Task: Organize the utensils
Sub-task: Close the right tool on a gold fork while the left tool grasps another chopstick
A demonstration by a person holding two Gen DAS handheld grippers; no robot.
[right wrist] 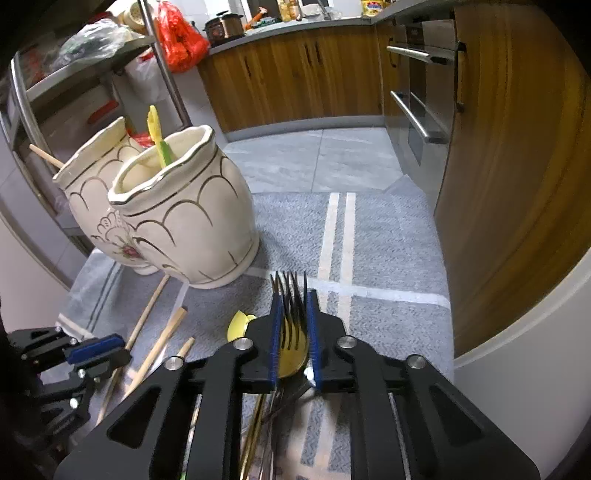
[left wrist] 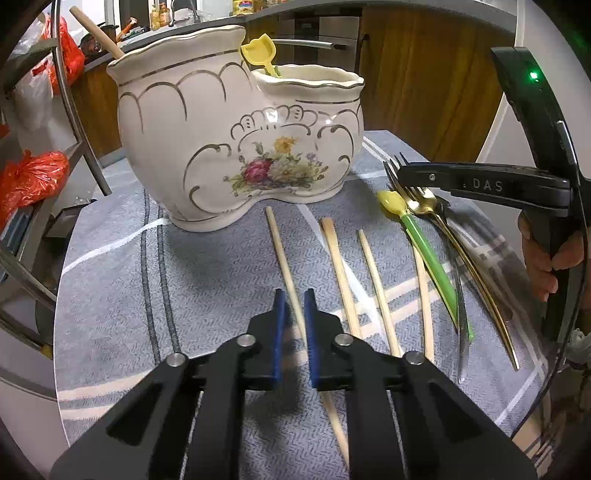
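A cream two-compartment ceramic holder (left wrist: 221,147) (right wrist: 184,229) stands on a grey striped cloth (left wrist: 147,295). A yellow-green utensil (left wrist: 258,51) stands in its small compartment and a wooden stick (left wrist: 96,31) in the large one. Several wooden chopsticks lie on the cloth. My left gripper (left wrist: 293,295) (right wrist: 110,350) is shut on the leftmost chopstick (left wrist: 280,243). To the right lie a yellow-green spoon (left wrist: 417,232) and two stacked forks (right wrist: 291,332), one gold and one dark. My right gripper (right wrist: 293,306) (left wrist: 402,177) is shut on the forks' heads, tines poking out ahead.
A metal rack (left wrist: 74,122) with red bags (left wrist: 33,177) stands left of the table. Wooden cabinets (right wrist: 295,74) and an oven (right wrist: 421,92) lie beyond the floor. The cloth's right edge (right wrist: 447,295) runs close to a wooden panel. A hand (left wrist: 543,254) holds the right gripper.
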